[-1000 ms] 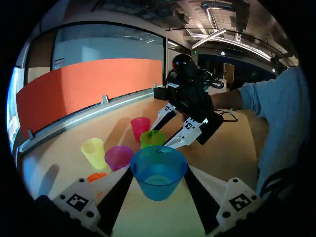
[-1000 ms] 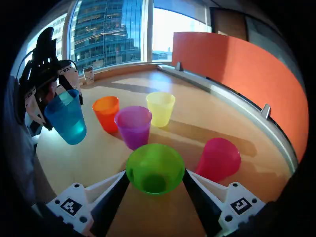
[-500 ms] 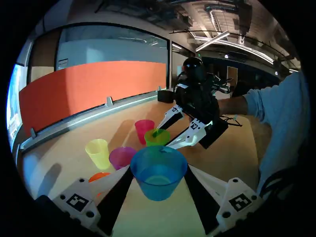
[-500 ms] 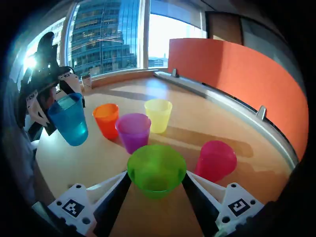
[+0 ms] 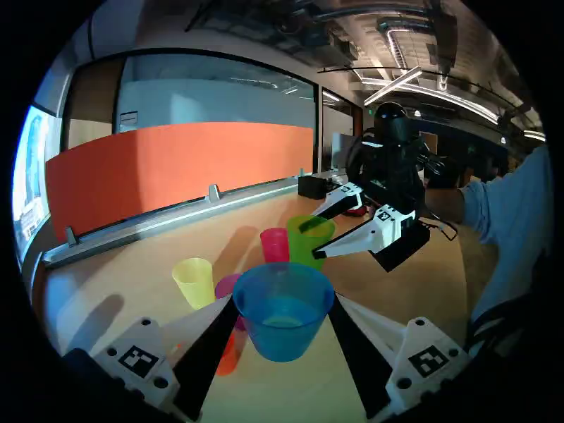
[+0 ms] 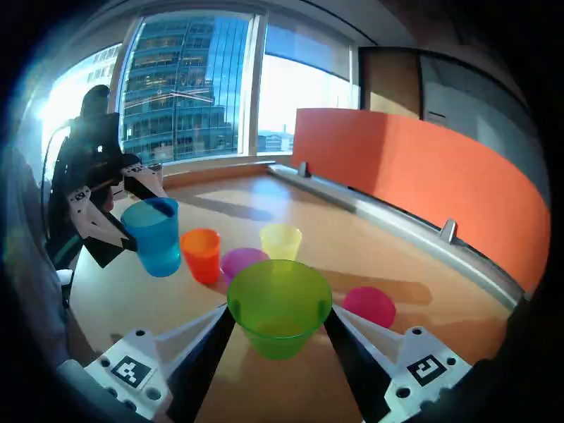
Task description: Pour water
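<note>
Between the fingers of the left gripper [image 5: 282, 303] sits the blue cup [image 5: 283, 338]. Both fingers press against its sides. The cup is upright and holds water [image 5: 282, 321] in its lower part.

Between the fingers of the right gripper [image 6: 278, 311] sits the green cup [image 6: 279, 331], clamped on both sides and roughly upright.

In the left gripper view, the green cup hangs above the tabletop [image 5: 127, 289], beyond and slightly right of the blue cup, with the two cups apart.

Four cups stand on the tabletop in a loose cluster:
- orange cup [image 6: 201, 255], just beside the blue cup
- purple cup [image 6: 242, 262]
- yellow cup [image 6: 280, 241]
- pink cup [image 6: 368, 304]

An orange panel [image 6: 423, 169] runs along the tabletop's far edge. A sleeve [image 5: 507, 204] shows behind the right gripper.
</note>
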A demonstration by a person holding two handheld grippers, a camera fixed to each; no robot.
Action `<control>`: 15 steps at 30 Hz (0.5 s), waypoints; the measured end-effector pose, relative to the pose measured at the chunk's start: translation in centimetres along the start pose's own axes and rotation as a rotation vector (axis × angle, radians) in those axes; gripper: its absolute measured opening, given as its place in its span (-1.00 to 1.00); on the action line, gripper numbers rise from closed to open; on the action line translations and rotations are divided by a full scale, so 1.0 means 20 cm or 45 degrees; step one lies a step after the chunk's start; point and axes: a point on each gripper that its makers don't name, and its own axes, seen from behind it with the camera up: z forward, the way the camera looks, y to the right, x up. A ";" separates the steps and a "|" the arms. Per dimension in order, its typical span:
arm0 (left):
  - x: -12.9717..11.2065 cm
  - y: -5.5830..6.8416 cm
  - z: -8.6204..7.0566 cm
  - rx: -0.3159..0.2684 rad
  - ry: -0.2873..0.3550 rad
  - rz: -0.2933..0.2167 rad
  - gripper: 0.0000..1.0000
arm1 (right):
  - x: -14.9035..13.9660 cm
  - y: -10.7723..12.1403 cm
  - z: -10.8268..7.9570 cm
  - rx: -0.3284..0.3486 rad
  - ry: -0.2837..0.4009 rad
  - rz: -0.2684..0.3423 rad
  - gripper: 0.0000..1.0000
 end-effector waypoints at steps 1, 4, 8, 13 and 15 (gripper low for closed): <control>0.01 -0.01 0.00 0.004 0.008 -0.004 0.74 | 0.02 0.00 -0.01 -0.003 0.014 -0.001 0.80; 0.04 -0.02 -0.01 0.017 0.033 -0.016 0.74 | 0.08 -0.02 -0.04 -0.014 0.058 -0.002 0.81; 0.08 -0.05 -0.01 0.035 0.064 -0.024 0.74 | 0.16 -0.03 -0.08 -0.034 0.116 -0.005 0.80; 0.13 -0.07 -0.01 0.056 0.101 -0.032 0.74 | 0.26 -0.04 -0.11 -0.057 0.187 -0.014 0.81; 0.15 -0.08 -0.01 0.064 0.118 -0.038 0.74 | 0.30 -0.05 -0.12 -0.064 0.214 -0.017 0.80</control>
